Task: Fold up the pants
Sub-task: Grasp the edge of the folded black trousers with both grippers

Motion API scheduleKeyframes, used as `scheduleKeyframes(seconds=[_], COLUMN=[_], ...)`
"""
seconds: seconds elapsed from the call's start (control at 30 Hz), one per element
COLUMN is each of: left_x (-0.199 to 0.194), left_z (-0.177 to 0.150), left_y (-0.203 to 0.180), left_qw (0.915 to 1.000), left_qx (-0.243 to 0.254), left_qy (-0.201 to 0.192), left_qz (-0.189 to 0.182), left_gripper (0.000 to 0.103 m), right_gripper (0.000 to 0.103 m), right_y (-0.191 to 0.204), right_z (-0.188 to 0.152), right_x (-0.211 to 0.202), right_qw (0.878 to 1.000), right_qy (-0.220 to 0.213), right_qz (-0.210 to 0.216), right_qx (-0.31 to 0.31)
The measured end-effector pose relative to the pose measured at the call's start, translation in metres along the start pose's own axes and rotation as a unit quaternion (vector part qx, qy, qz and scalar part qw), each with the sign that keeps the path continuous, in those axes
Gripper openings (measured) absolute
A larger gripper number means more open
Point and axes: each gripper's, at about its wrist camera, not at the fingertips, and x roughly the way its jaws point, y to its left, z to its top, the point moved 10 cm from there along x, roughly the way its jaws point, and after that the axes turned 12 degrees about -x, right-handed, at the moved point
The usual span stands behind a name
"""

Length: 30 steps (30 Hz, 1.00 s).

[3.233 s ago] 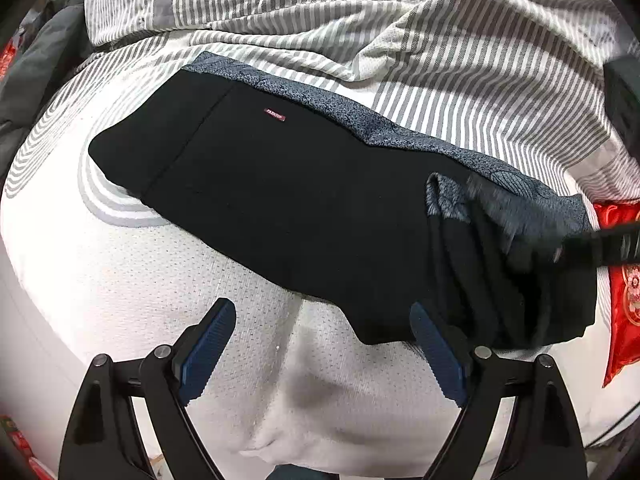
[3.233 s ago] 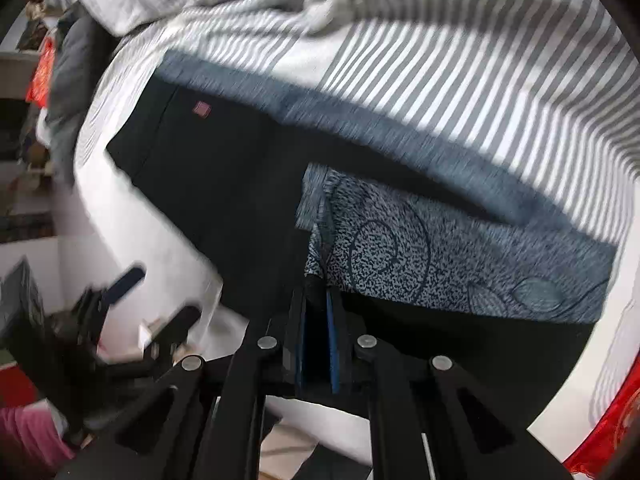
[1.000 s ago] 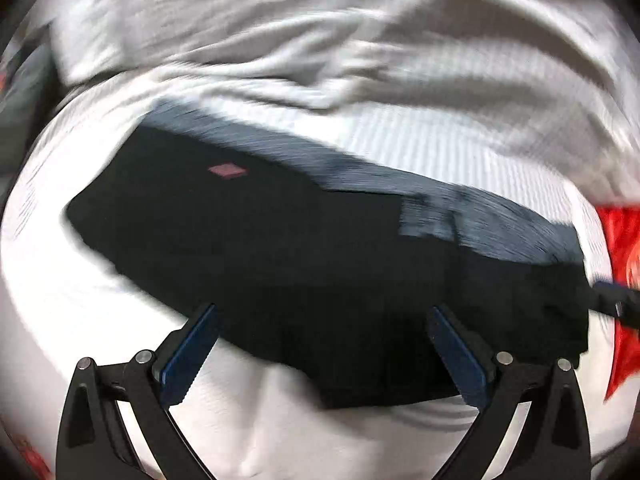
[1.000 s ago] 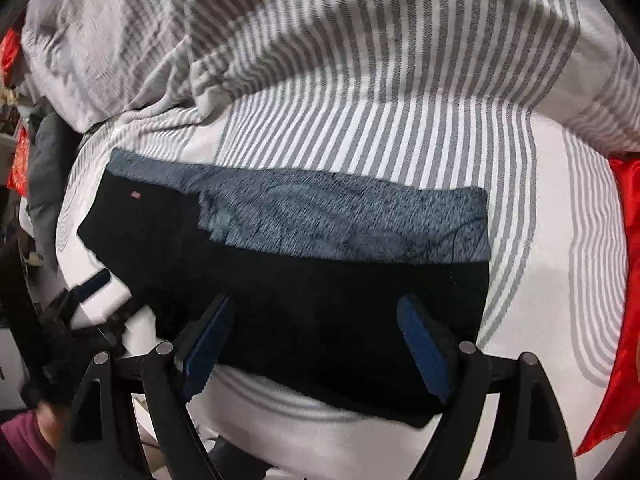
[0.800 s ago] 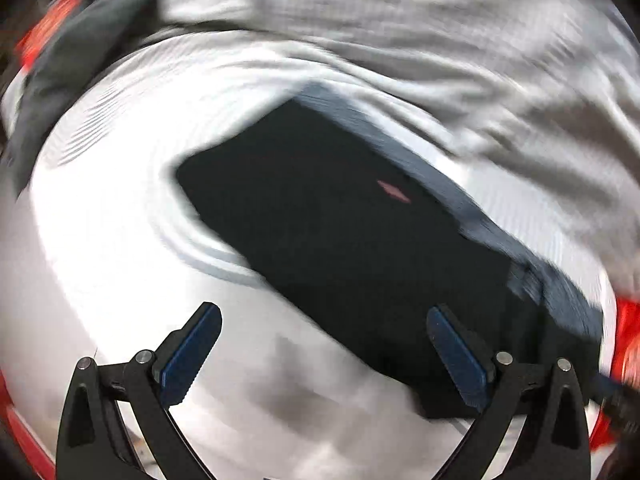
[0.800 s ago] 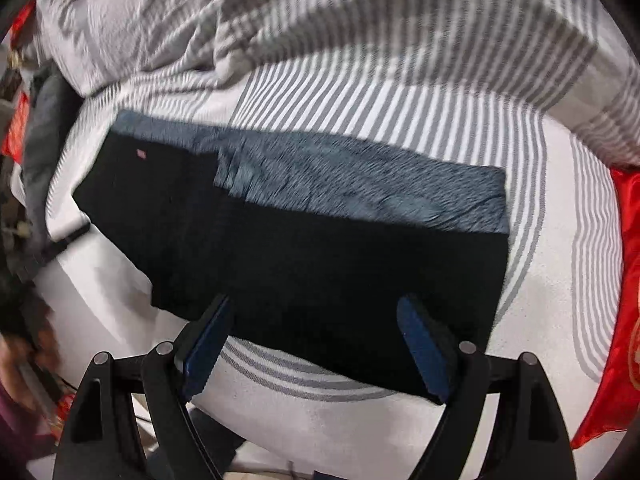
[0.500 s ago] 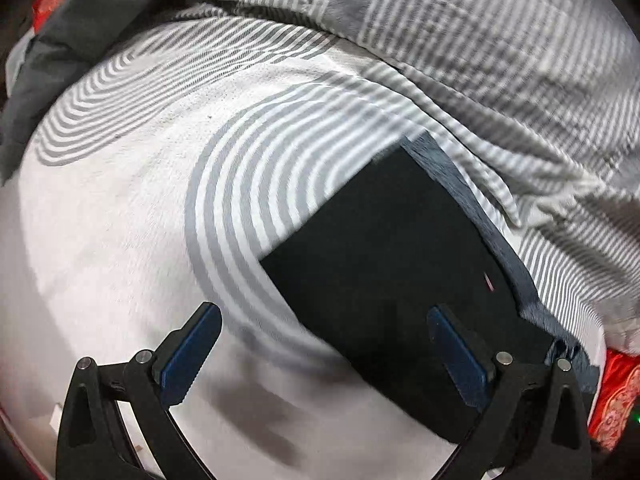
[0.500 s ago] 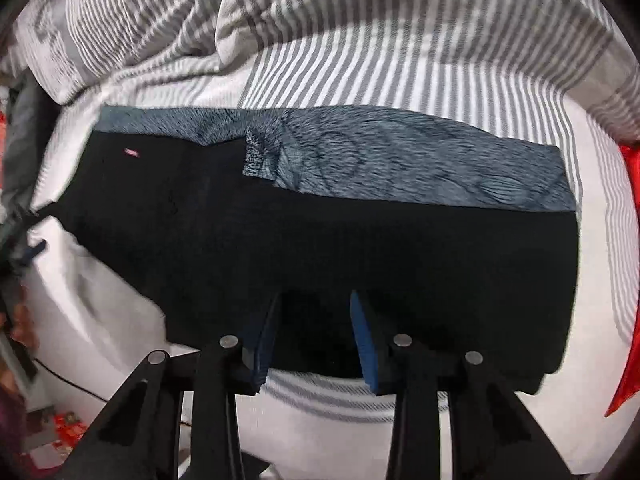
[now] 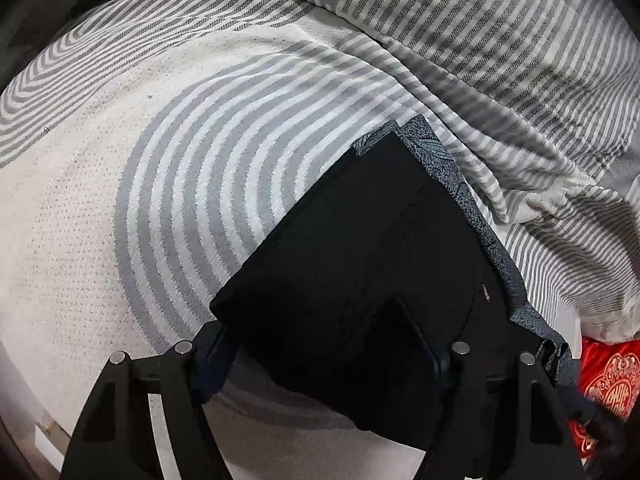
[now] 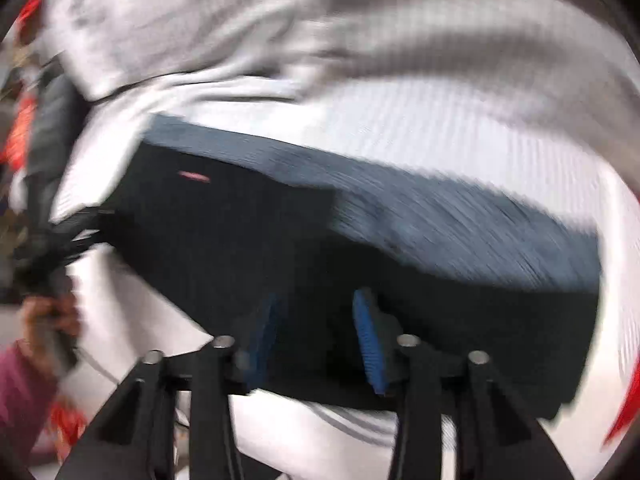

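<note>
The black pants (image 9: 360,264) with a blue-grey patterned band lie flat on the bed (image 9: 100,220), just beside the striped grey blanket (image 9: 500,60). The left tongs (image 9: 320,360) stand wide over the near corner of the pants, one finger on each side. The right tongs (image 10: 316,332) are narrower but still apart, at the near edge of the pants (image 10: 240,240); this view is blurred.

A bed (image 9: 120,220) fills the frame — white, with grey ringed stripes. A striped duvet (image 9: 500,40) bunches upper right; a red cushion (image 9: 608,380) lies lower right.
</note>
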Motion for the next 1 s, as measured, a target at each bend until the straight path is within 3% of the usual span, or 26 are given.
scheduleKeyframes(seconds=[0.13,0.27,0.33,0.47,0.6,0.7,0.73,0.8,0.83,0.9,1.0], left_x=[0.0,0.001,0.001,0.0,0.0,-0.002,-0.003,-0.006,-0.009,-0.014,-0.024], left_z=[-0.001,0.0,0.001,0.004,0.004,0.004,0.005,0.007,0.008,0.009,0.008], left_y=[0.002,0.002,0.002,0.004,0.003,0.003,0.003,0.003,0.003,-0.001,-0.009], left_qw=[1.0,1.0,0.9999,0.9997,0.9997,0.9995,0.9994,0.9991,0.9988,0.9983,0.9976], left_qx=[0.003,-0.001,-0.006,-0.018,-0.023,-0.021,-0.023,-0.029,-0.032,-0.03,-0.016], left_qy=[0.001,0.003,0.004,-0.002,-0.01,-0.022,-0.025,-0.031,-0.035,-0.044,-0.055], left_qz=[-0.008,-0.009,-0.011,-0.016,-0.007,0.007,0.005,-0.007,-0.012,-0.024,-0.04], left_gripper=[0.075,0.075,0.075,0.075,0.075,0.064,0.057,0.042,0.034,0.029,0.024], right_gripper=[0.065,0.065,0.065,0.065,0.064,0.055,0.053,0.036,0.032,0.025,0.023], right_y=[0.05,0.088,0.103,0.134,0.15,0.156,0.157,0.156,0.154,0.151,0.147], right_z=[0.088,0.151,0.169,0.188,0.188,0.178,0.178,0.182,0.184,0.185,0.187], right_x=[0.044,0.087,0.104,0.134,0.164,0.179,0.178,0.173,0.169,0.162,0.149], right_qw=[0.994,0.986,0.983,0.972,0.958,0.947,0.947,0.952,0.955,0.96,0.968], right_qy=[0.009,0.026,0.033,0.058,0.096,0.124,0.128,0.127,0.124,0.12,0.107], right_qz=[0.082,0.115,0.104,0.094,0.056,0.027,0.024,0.025,0.03,0.05,0.085], right_qx=[-0.064,-0.114,-0.148,-0.206,-0.265,-0.295,-0.294,-0.278,-0.266,-0.247,-0.211])
